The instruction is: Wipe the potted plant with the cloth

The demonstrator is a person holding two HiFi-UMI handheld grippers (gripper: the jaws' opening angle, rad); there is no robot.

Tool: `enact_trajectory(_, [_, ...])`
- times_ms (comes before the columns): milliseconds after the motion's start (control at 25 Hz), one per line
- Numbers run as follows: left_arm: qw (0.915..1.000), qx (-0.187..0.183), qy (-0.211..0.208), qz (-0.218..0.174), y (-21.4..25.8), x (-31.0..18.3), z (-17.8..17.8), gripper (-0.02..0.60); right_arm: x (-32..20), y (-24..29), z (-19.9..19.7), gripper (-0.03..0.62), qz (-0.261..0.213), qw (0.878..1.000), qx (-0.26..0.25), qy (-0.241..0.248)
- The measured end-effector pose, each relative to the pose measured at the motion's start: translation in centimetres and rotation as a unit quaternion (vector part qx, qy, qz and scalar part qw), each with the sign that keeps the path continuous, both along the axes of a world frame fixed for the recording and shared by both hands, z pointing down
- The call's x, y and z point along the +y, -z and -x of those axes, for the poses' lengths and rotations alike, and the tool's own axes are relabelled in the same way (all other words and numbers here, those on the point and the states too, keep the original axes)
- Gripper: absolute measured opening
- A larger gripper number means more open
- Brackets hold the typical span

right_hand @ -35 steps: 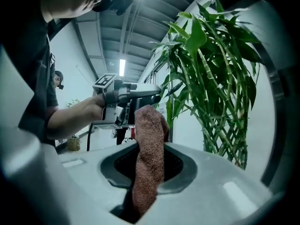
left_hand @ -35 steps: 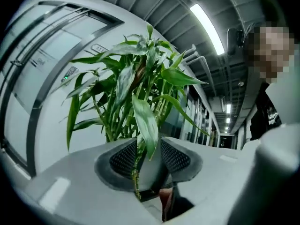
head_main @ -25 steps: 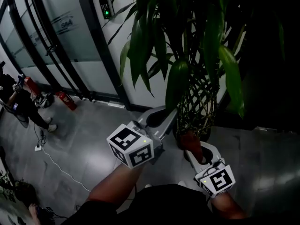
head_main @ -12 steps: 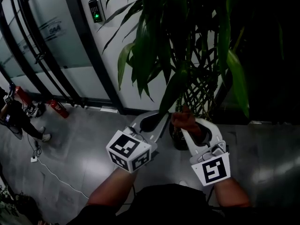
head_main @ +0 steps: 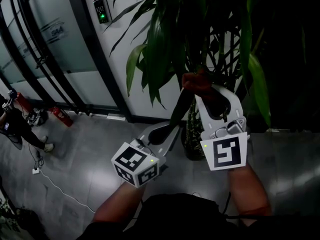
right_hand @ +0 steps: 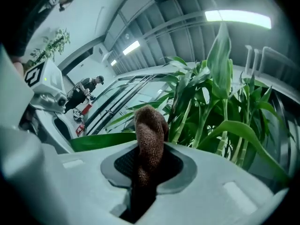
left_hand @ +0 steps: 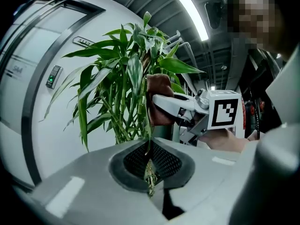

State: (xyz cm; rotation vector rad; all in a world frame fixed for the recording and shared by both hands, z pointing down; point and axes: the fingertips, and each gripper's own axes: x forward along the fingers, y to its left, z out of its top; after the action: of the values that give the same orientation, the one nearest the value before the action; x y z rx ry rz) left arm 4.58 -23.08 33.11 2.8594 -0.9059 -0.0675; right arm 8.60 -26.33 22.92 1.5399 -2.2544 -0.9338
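Head view puts the tall green potted plant with braided stems (head_main: 215, 99) straight ahead against a white wall, with both tools up in its lower foliage. The left gripper (head_main: 171, 128) has its jaws together on the tip of one long, drooping dark green leaf (head_main: 181, 106). The left gripper view confirms this: the thin leaf tip (left_hand: 149, 175) is pinched between the closed jaws and the blade runs up from there toward the stems. The right gripper (head_main: 198, 95) is clamped on a bunched rust-brown woven cloth (head_main: 196, 80), which pokes out past its jaw tips. In the right gripper view the wad (right_hand: 150, 135) stands just above a broad green blade crossing below it. Seen from the head, the cloth sits at the upper part of the held leaf, near where it leaves the stem; whether it presses on the surface I cannot tell.

My reading is that a wiping stroke on this one leaf is about to start, with the left tool steadying it and the right bringing the cloth in. Next, the cloth needs to settle lightly on the blade and slide down toward the pinched tip, gently enough that the leaf neither tears nor slips free
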Motion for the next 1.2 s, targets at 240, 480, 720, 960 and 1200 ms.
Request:
enact_trajectory(240, [0.9998,-0.012,-0.015,0.008,-0.1,1.0,-0.7,0.017,-0.3,-1.0,0.6,0.066,0.025,0.999,0.029,0.013])
enact_trajectory(480, [0.9997,-0.012,-0.02,-0.001,0.7,1.4,-1.5,0.017,0.7,-2.4,1.3,0.066,0.054,0.997,0.038,0.047])
enact_trajectory(720, [0.9998,-0.02,-0.007,0.005,-0.1,1.7,-2.0,0.017,2.1,-4.8,2.3,0.066,0.089,0.991,0.057,0.086])
enact_trajectory(960, [0.999,-0.043,0.005,-0.005,-0.4,1.9,-2.1,0.017,3.5,-6.5,2.8,0.066,0.115,0.984,0.066,0.12])
enact_trajectory(1200, [0.9961,-0.078,0.031,-0.027,-0.7,1.9,-1.9,0.017,5.6,-7.8,2.9,0.066,0.112,0.97,0.149,0.158])
